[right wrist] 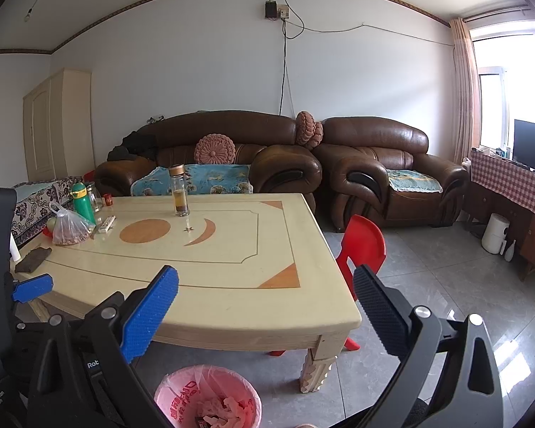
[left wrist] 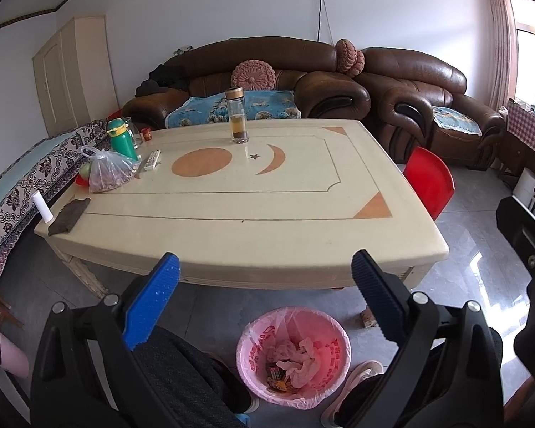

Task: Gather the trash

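i read "rob", cut off, in white on the black body of the left gripper seen from my right wrist camera | red printed characters on the pink bin liner, too warped to read | small packet in the bin has print, too small to tell
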`<state>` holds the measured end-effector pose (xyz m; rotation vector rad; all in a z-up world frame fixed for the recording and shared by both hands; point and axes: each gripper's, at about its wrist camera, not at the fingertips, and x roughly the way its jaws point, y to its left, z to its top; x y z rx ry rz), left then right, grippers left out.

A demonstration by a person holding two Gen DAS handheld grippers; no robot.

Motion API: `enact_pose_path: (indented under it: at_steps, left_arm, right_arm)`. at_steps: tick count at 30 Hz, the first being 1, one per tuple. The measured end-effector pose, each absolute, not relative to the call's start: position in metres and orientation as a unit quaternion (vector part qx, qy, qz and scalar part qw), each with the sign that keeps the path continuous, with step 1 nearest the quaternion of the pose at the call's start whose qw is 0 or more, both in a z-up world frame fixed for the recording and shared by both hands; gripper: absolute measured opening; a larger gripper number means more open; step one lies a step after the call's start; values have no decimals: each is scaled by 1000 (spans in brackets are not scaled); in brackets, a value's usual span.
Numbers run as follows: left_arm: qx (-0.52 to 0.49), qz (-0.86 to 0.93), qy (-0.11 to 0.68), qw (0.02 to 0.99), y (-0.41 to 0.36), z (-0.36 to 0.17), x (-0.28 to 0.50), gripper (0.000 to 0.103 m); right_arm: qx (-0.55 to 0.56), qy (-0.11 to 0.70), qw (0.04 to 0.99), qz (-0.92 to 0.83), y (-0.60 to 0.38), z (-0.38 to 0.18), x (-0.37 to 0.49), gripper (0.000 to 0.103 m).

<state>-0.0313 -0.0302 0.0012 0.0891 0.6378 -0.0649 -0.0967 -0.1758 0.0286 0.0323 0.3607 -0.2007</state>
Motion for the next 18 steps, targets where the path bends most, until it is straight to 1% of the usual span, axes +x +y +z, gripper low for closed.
enact_pose_path:
  at_steps: [18]
  left_arm:
    - [45, -45, 319, 946, -35, 4, -32, 95]
  right_arm:
    - [19, 178, 979, -99, -176, 29, -95, 96]
